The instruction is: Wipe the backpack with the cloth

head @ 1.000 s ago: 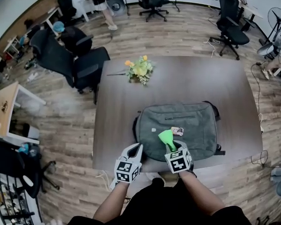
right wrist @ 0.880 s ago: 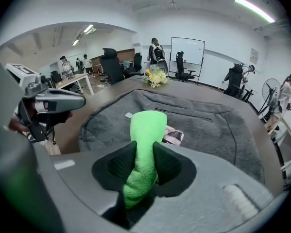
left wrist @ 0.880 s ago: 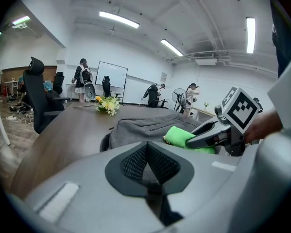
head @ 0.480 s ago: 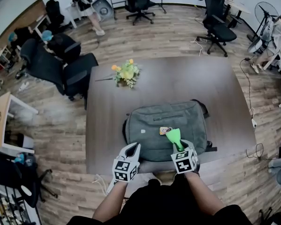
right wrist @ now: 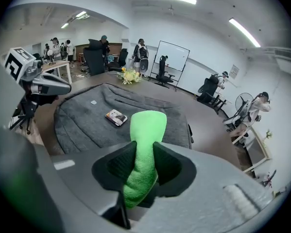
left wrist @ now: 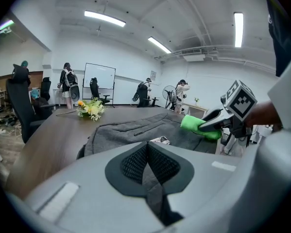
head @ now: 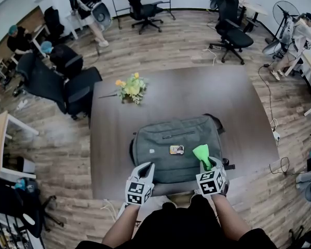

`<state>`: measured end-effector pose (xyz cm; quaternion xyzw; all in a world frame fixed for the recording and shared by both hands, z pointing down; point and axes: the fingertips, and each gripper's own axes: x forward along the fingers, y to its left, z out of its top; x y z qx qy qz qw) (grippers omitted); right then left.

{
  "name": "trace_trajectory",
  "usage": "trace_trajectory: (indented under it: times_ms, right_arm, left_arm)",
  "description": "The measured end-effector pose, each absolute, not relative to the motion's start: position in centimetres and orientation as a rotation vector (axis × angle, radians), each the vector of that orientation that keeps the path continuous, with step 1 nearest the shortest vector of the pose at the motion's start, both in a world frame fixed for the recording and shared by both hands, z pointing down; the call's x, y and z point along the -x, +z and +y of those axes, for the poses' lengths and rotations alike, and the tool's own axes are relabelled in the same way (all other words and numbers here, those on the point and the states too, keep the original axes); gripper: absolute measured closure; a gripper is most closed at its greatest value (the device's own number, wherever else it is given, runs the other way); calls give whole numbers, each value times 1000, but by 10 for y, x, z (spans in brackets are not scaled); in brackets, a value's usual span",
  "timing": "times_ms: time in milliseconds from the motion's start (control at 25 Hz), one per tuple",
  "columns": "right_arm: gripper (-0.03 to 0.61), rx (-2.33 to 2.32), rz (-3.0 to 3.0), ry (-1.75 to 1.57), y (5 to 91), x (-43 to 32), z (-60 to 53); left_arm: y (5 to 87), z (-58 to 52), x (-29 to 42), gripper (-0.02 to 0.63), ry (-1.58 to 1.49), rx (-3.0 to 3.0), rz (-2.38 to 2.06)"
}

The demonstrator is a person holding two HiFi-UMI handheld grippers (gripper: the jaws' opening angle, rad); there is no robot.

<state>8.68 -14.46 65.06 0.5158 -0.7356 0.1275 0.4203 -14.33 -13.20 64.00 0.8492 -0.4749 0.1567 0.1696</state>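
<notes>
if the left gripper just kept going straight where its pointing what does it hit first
Most likely the backpack: the left gripper, jaws together and empty, points at its near grey side, with a small card lying just beyond. How close the tips are is unclear.

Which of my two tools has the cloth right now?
The right tool: its jaws clamp the bright green cloth, which sticks out over the grey fabric backpack. The left tool is shut and empty.
</notes>
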Motion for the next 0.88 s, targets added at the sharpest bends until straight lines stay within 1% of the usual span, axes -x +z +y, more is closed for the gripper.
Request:
trace_trajectory:
  times_ms: [200, 400, 640, 880]
  right_arm:
    - [471, -1354, -1799, 304, 644, -110, -146]
    - [471, -1388, -1819, 368, 642, -123, -149]
    - [471, -1409, -1921, 391, 627, -122, -162]
    - [471, -1439, -2100, 333, 589, -111, -186]
  left_arm:
    - [637, -133, 129, 594, 459, -2436, -1324]
    - [640, -134, 125, 594, 477, -2436, -1321]
    - [630, -140, 123, 594, 464, -2425, -1367]
    - [601, -152, 114, 594, 399, -2459, -1408]
